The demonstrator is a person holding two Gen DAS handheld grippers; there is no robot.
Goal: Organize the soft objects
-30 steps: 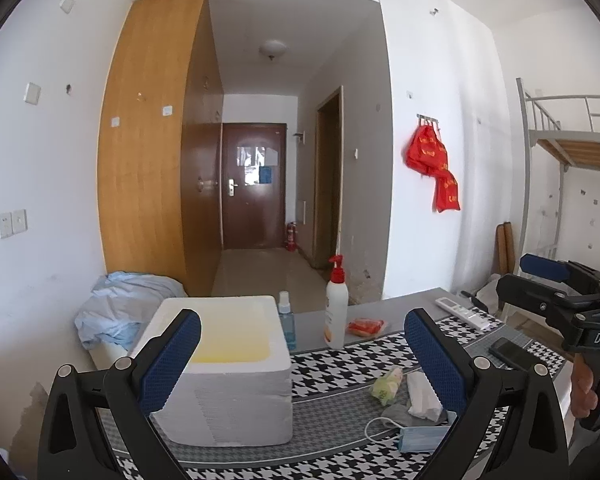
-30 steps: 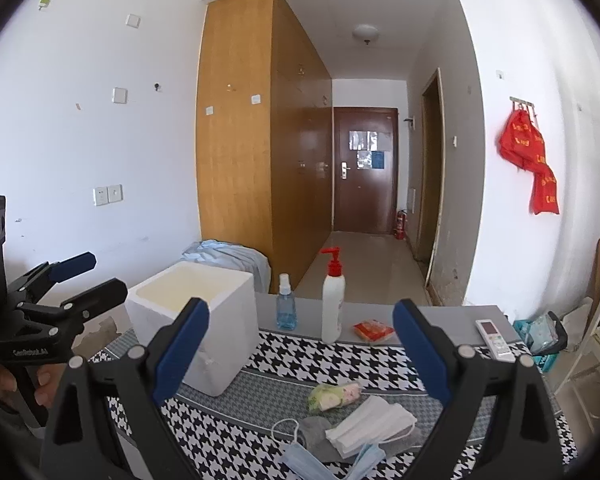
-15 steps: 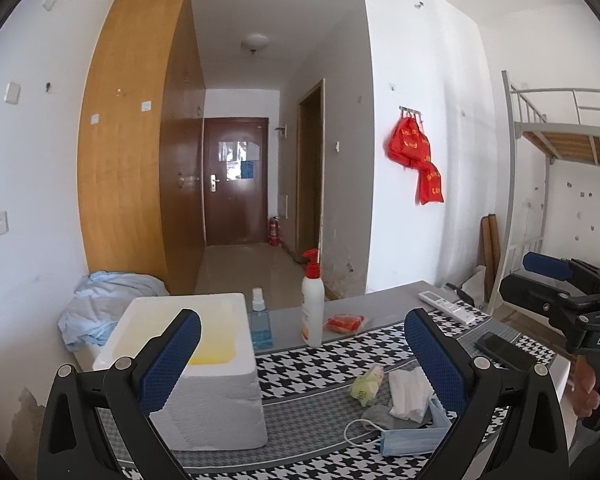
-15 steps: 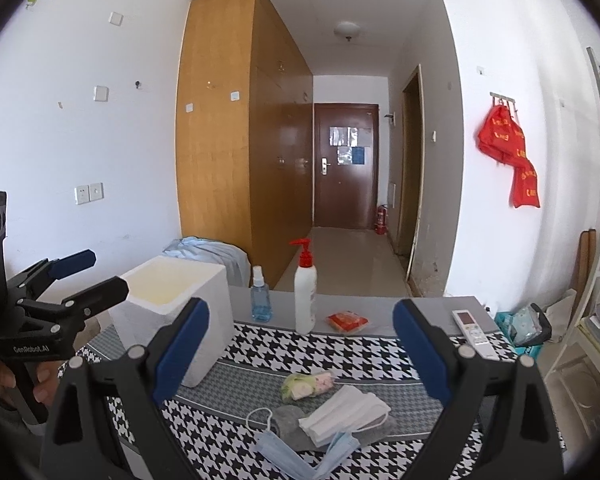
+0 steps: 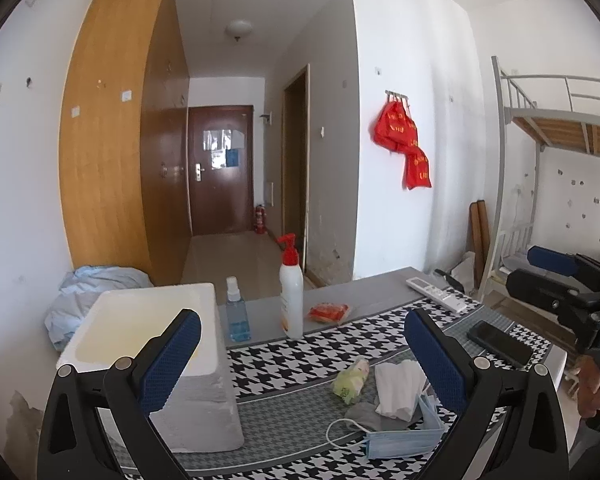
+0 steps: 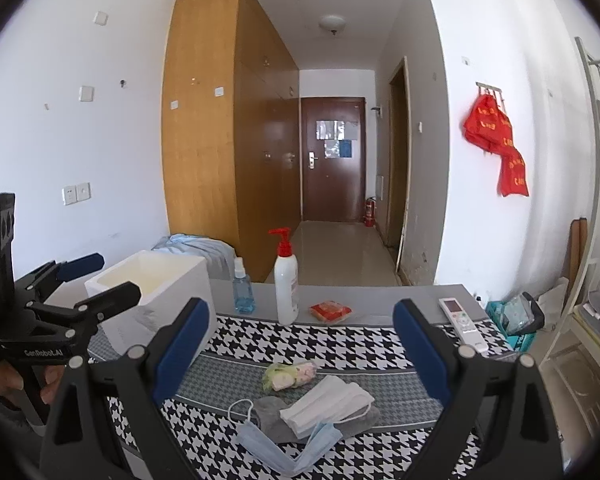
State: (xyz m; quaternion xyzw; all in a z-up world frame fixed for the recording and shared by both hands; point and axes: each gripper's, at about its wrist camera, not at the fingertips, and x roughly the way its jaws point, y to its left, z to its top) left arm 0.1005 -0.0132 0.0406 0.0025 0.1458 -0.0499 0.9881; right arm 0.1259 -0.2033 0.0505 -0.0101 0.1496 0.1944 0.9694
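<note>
While both grippers hover above the near edge of the worktop (image 6: 380, 294), neither holds anything; the left gripper (image 5: 300, 354) has its jaws spread wide, and the right gripper (image 6: 304, 346) likewise, blue pads facing each other across an empty gap. On the houndstooth cloth (image 6: 340, 340) lies the heap of soft things: a white folded mask (image 6: 326, 402) on top of a grey cloth (image 6: 270, 420), a blue face mask (image 6: 296, 450) at the near side touching them, and a small green-and-pink wrapped packet (image 6: 288, 374) just beyond; in the right wrist view this heap sits between the two pads, slightly nearer the camera. A white foam box (image 5: 152, 354), open at the top, stands at the left on the cloth, apart from the heap; behind are a blue spray bottle (image 6: 243, 292), a white pump bottle (image 6: 286, 284) with a red head, and an orange packet (image 6: 330, 311); a remote control (image 6: 462, 324) lies at the right, and a dark phone (image 5: 500, 343) near it.
</note>
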